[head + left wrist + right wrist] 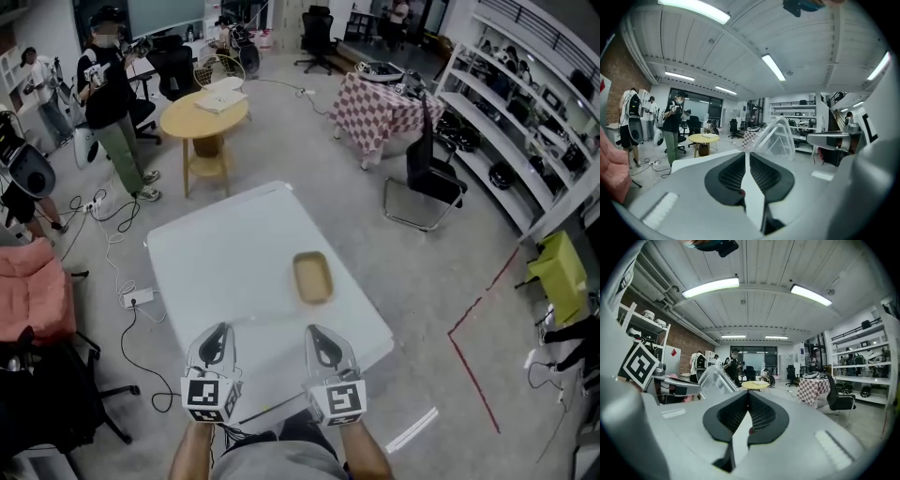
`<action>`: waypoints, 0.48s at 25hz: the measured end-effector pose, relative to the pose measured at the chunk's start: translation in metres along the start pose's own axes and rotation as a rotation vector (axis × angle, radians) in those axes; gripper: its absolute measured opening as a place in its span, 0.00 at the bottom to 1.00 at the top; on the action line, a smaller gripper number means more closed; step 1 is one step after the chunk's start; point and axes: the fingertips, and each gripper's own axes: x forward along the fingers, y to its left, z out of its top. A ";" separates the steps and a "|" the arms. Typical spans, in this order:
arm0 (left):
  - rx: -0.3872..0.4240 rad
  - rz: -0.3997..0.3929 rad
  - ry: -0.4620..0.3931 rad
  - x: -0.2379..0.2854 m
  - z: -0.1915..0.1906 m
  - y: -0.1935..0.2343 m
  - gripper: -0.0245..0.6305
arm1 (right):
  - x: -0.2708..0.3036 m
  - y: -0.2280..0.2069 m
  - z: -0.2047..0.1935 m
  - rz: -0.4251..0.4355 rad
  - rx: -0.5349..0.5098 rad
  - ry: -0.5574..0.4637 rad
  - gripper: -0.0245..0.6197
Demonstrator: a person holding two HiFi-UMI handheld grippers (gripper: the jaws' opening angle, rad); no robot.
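A small tan tray [312, 277] is sitting flat on the white table [225, 272], a bit right of the middle (nearer the right edge than the left). It's looking like a shallow rounded rectangle with a raised rim, long side pointing away from the near edge.

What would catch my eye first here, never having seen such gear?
Two hand-held tools stand out: the left gripper and the right gripper, held side by side over the near edge of a white table, both with jaws shut on nothing. A small tan tray lies near the table's middle, just ahead of the right gripper. Beyond stand a round yellow table and a checkered-cloth table.
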 end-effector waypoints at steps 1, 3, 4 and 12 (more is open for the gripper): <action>0.002 -0.005 0.000 -0.004 -0.002 -0.001 0.10 | -0.004 0.003 -0.001 -0.005 0.000 -0.001 0.04; 0.003 -0.014 -0.002 -0.013 -0.008 -0.003 0.10 | -0.013 0.009 -0.006 -0.012 0.001 -0.001 0.04; 0.004 -0.018 -0.002 -0.018 -0.011 -0.005 0.10 | -0.018 0.012 -0.008 -0.016 0.003 -0.001 0.04; 0.031 -0.035 0.012 -0.046 -0.028 -0.024 0.10 | -0.047 0.022 -0.019 -0.043 0.014 -0.002 0.04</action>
